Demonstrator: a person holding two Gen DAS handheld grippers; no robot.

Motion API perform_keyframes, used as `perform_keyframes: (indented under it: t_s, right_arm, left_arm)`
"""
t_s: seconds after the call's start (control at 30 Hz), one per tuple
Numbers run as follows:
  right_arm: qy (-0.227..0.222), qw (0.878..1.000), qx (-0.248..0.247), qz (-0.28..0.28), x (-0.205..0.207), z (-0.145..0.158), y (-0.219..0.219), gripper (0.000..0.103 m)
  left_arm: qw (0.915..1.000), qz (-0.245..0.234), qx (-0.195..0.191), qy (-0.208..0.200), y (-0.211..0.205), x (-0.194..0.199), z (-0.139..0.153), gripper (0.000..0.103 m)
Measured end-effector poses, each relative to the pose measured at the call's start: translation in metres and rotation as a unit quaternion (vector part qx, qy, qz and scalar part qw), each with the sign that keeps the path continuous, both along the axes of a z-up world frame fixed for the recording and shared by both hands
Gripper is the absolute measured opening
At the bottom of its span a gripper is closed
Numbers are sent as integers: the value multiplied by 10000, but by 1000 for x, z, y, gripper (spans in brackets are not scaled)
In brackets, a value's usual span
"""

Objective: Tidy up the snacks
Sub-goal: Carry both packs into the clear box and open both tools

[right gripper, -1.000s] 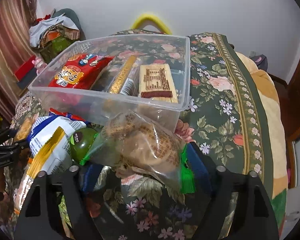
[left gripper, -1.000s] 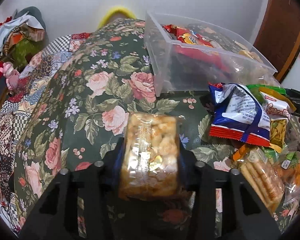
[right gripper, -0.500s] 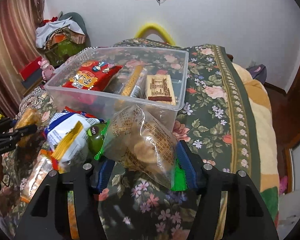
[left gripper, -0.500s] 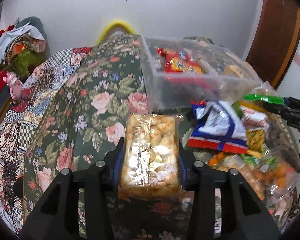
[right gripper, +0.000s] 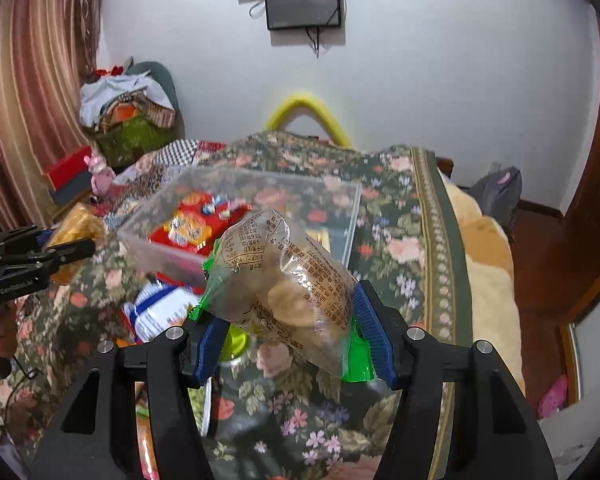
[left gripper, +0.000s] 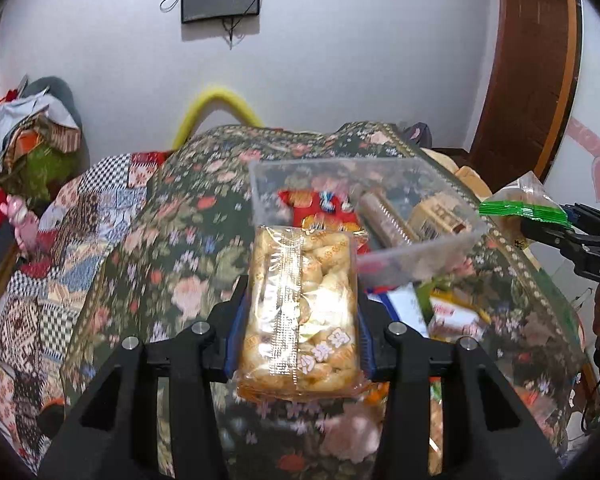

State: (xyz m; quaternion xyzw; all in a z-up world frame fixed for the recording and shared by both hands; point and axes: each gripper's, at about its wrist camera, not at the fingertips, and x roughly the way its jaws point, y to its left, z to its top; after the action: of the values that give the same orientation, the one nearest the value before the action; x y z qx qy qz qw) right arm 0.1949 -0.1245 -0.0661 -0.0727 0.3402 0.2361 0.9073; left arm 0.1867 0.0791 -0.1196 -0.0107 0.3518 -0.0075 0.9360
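Observation:
My left gripper (left gripper: pixel 298 320) is shut on a clear pack of golden puffed snacks (left gripper: pixel 300 312), held above the floral bedspread just short of the clear plastic bin (left gripper: pixel 420 254). My right gripper (right gripper: pixel 286 320) is shut on a clear bag of round biscuits with green ends (right gripper: pixel 284 284), held above the bed near the bin (right gripper: pixel 352 216). The bin holds a red snack bag (left gripper: pixel 320 210), a long roll pack (left gripper: pixel 384 216) and a tan cracker pack (left gripper: pixel 440 216). Each gripper shows in the other's view: the right (left gripper: pixel 572 232), the left (right gripper: pixel 32 256).
Loose snack packs lie on the bedspread in front of the bin, among them a blue-and-white bag (right gripper: pixel 160 312) and a yellow-red pack (left gripper: pixel 456 316). A pile of clothes (right gripper: pixel 128 108) sits at the far left. A wooden door (left gripper: pixel 532 72) stands at the right.
Both grippers have risen with their packs and tipped up, so the bin and bed now sit lower and farther in both views. Both grips are unchanged.

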Motion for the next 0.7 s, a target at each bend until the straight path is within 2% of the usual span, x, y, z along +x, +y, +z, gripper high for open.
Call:
perform_keyframes:
  t_s: [0.4, 0.7]
  right_arm:
    - [-303, 9995, -6, 71, 27, 16, 16, 58]
    - [-202, 9998, 52, -14, 63, 13, 30, 58]
  left_arm:
    - [9994, -230, -225, -108, -15, 65, 21, 45]
    - [9992, -237, -268, 162, -31, 118, 3, 43]
